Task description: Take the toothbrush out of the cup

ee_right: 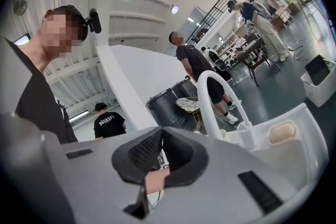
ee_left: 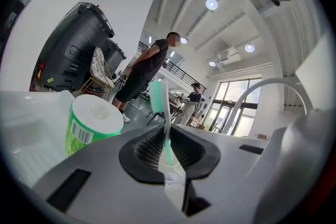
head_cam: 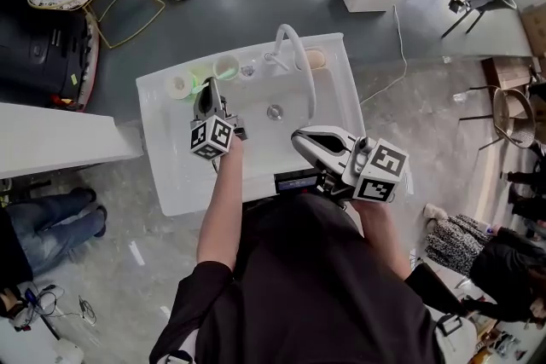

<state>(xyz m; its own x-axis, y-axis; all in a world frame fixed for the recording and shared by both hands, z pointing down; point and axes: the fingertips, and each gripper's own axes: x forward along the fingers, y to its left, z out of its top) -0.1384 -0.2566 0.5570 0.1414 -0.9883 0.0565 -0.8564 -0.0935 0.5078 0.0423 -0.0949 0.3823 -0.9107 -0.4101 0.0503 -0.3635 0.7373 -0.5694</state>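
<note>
Presently, several holders are noted on the rear ledge of the white rectangular sink unit (head_cam: 162, 183). A pale green round cup (head_cam: 226, 66) stands just left of the white curved gooseneck faucet (head_cam: 305, 72); its contents cannot be made out from the head view. A green cylindrical canister with a white lid (ee_left: 86, 126) stands further left, its top closed and a barcode label visible on its side. A beige oval block (head_cam: 316, 58) is seated in a shallow recess to the right of the faucet.

The green-and-white plastic toothbrush (ee_left: 166, 134) is found clamped between the dark ribbed pads (ee_left: 149, 149) of the left gripper (head_cam: 207, 89), whose jaws are clenched on its handle. The brush is held upright along the jaws, with its green upper end projecting beyond their tips. This gripper is positioned over the ledge, just beside the canister and near the cup. Whether the lower end of the toothbrush lies within the cup cannot be established from any view.

The right gripper (head_cam: 300, 136) is held over the front of the basin, well apart from the cup. Its jaws are recorded as drawn together, with nothing gripped between them.
</note>
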